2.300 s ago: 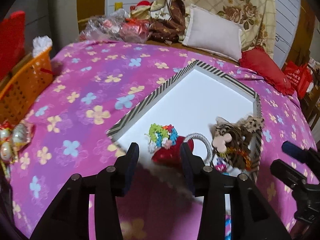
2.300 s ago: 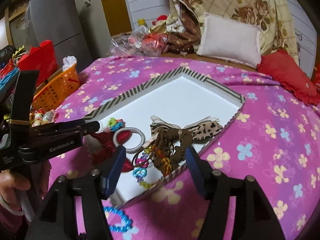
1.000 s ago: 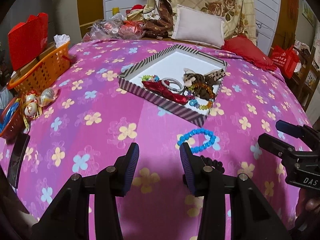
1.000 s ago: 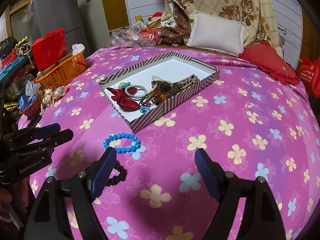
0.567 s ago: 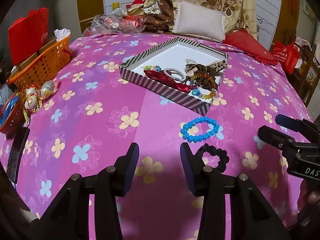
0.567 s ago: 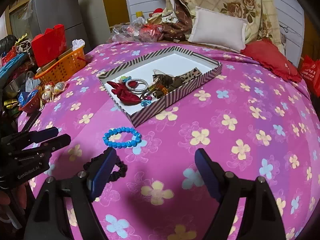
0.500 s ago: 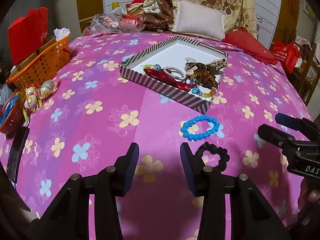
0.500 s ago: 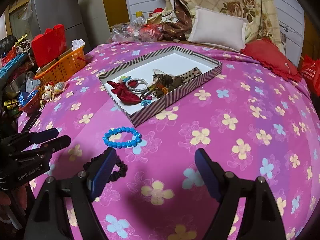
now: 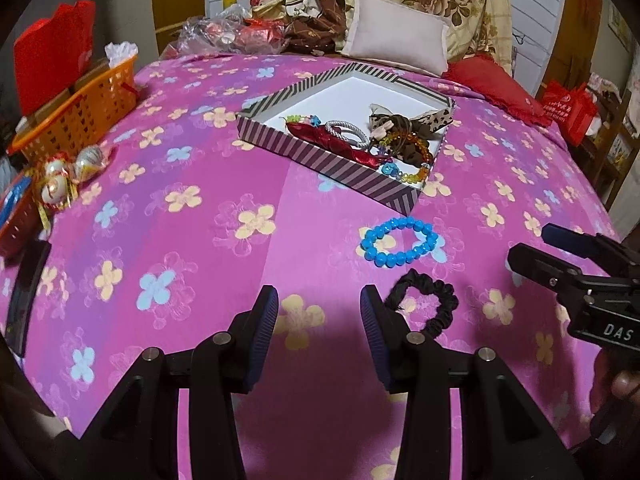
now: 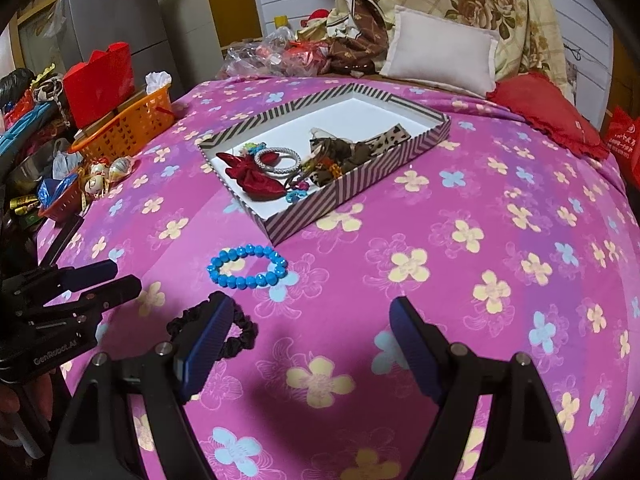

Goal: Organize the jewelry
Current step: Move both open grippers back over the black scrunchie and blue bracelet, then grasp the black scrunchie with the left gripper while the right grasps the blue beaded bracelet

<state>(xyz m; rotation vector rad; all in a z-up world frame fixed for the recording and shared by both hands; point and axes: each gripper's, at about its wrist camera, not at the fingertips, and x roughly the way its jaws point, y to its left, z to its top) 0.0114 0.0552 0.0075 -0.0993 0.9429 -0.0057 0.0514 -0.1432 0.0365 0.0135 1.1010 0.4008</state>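
Observation:
A striped tray (image 9: 320,154) (image 10: 352,188) on the pink floral cloth holds a red bow (image 10: 252,178), a silver bangle (image 10: 277,159), a leopard bow (image 10: 360,144) and beaded pieces. A blue bead bracelet (image 9: 398,242) (image 10: 247,266) lies on the cloth in front of the tray. A black scrunchie (image 9: 424,300) (image 10: 236,332) lies nearer still. My left gripper (image 9: 318,320) is open and empty, just left of the scrunchie. My right gripper (image 10: 308,328) is open wide and empty, its left finger (image 10: 206,336) over the scrunchie.
An orange basket (image 9: 80,112) (image 10: 124,128) and foil-wrapped trinkets (image 9: 64,176) sit at the left edge. Pillows (image 9: 400,42), a red cushion (image 10: 548,116) and plastic bags (image 10: 280,56) lie behind the tray. A fridge (image 10: 116,12) stands at the far left.
Both grippers have pulled back from the tray and then eased forward and down towards the scrunchie and the bracelet. Both stay open and empty.

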